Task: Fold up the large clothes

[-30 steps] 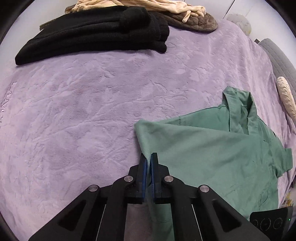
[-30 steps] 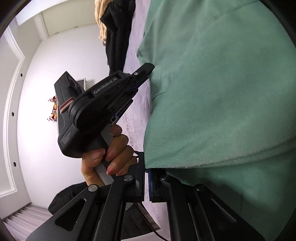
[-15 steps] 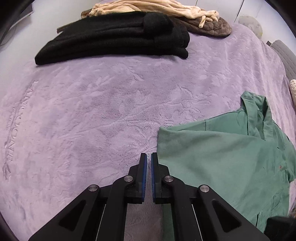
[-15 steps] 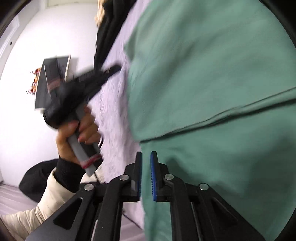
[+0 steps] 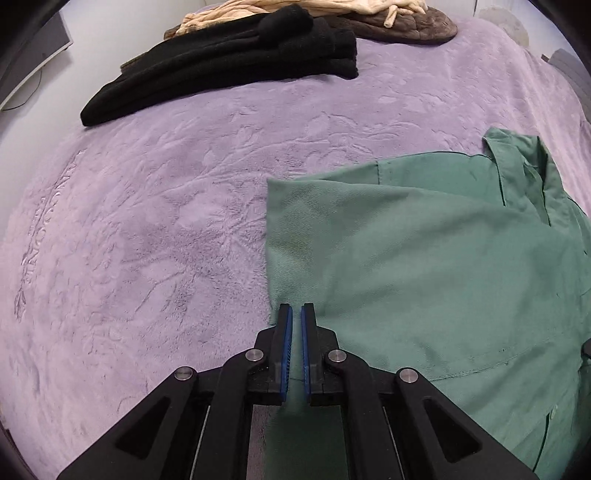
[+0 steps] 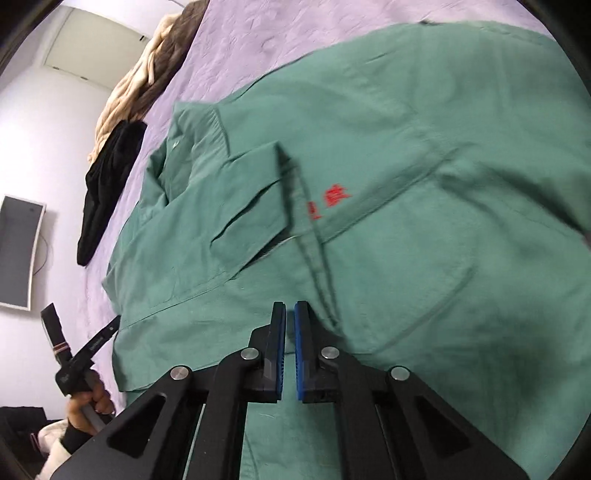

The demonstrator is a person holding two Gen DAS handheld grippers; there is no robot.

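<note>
A large green shirt lies on the purple bedspread, with one side folded over. In the right wrist view the shirt shows its collar, front placket and red embroidered characters. My left gripper hovers at the shirt's left folded edge, jaws nearly shut with a thin gap, nothing between them. My right gripper hovers over the shirt's front near the placket, jaws likewise nearly closed and empty. The left gripper also shows in the right wrist view, held by a hand beside the bed.
A folded black garment lies at the far side of the bed, with a beige garment and a brown one behind it. A wall screen hangs on the white wall at left.
Both grippers have let go of the green shirt's edge and pulled back. The folded side now lies flat on the shirt. The right gripper has swung to look over the shirt's front.
</note>
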